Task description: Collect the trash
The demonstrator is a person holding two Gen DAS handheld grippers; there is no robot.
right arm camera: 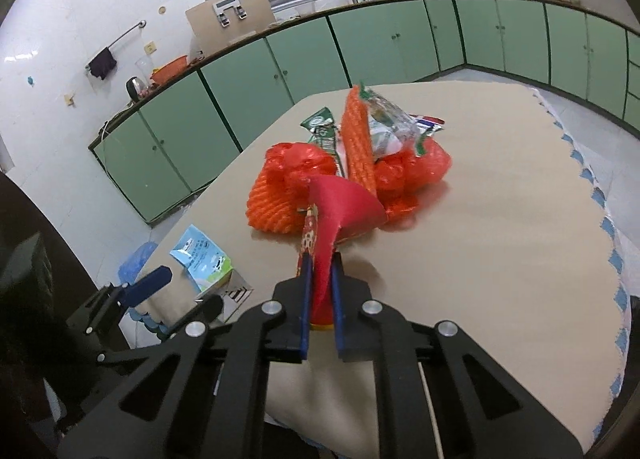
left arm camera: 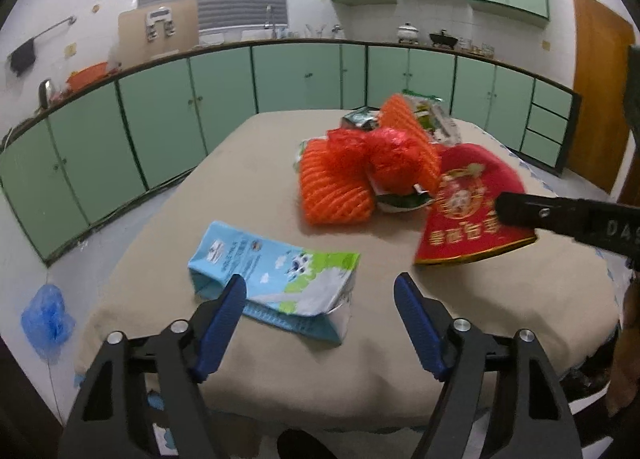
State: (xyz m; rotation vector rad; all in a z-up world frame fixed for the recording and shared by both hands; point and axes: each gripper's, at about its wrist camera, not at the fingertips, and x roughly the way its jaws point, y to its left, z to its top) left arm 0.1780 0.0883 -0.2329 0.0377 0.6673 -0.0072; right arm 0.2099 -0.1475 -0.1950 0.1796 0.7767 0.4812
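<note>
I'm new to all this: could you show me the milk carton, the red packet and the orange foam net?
Milk carton (left arm camera: 276, 279), left wrist view, printed side.
Red packet (right arm camera: 344, 207), right wrist view, curled upper flap.
Orange foam net (left arm camera: 332, 191), left wrist view, ribbed front.

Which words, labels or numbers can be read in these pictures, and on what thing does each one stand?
"DAS": white letters on the black right hand-held gripper, cut off by the picture's edge.
Red packet: gold characters and a round emblem, too blurred to read.
Blue carton: small print and logos, too small to read.
Green wrapper: white print, not readable.
</note>
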